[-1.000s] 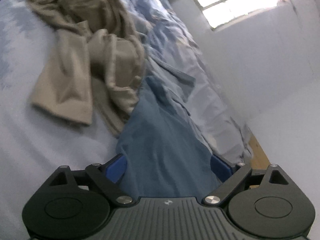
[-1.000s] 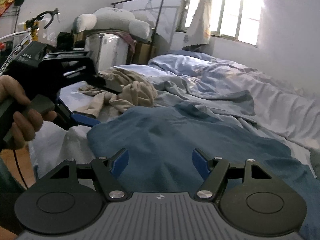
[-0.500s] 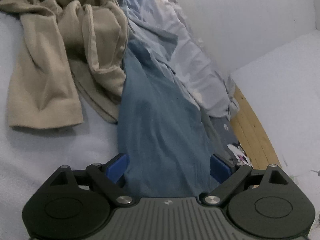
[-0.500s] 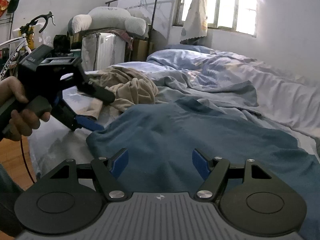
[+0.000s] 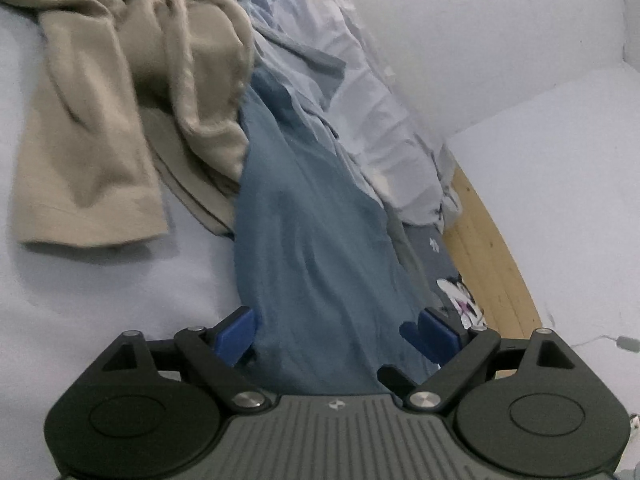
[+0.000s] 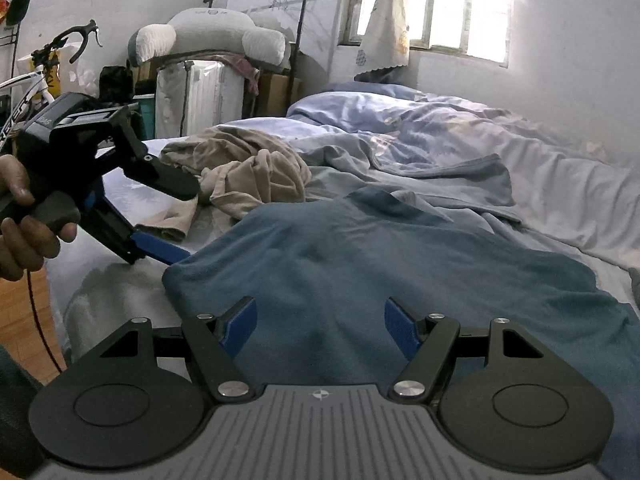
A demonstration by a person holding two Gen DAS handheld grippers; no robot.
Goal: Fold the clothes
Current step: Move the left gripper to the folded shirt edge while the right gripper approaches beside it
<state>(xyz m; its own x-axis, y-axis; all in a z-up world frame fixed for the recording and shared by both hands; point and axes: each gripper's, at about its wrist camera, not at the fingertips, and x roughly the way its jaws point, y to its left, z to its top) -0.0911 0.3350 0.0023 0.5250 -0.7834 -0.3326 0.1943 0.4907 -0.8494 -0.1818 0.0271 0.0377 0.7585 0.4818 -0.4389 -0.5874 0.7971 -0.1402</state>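
Blue T-shirt (image 6: 384, 264) is spread flat on the bed (image 5: 80, 288), unfolded; no fold is seen yet. Beige garment (image 5: 132, 92) is crumpled at 11 o'clock of it, untouched. Left gripper (image 5: 334, 328) is held wide apart at the shirt's corner, nothing pinched. Right gripper (image 6: 320, 322) is parted over the hem, nothing clamped. All folding is judged left.

Both tongs gape wide: left tongs (image 5: 334, 334), right tongs (image 6: 320, 326), left hand (image 6: 20, 224) gripping.
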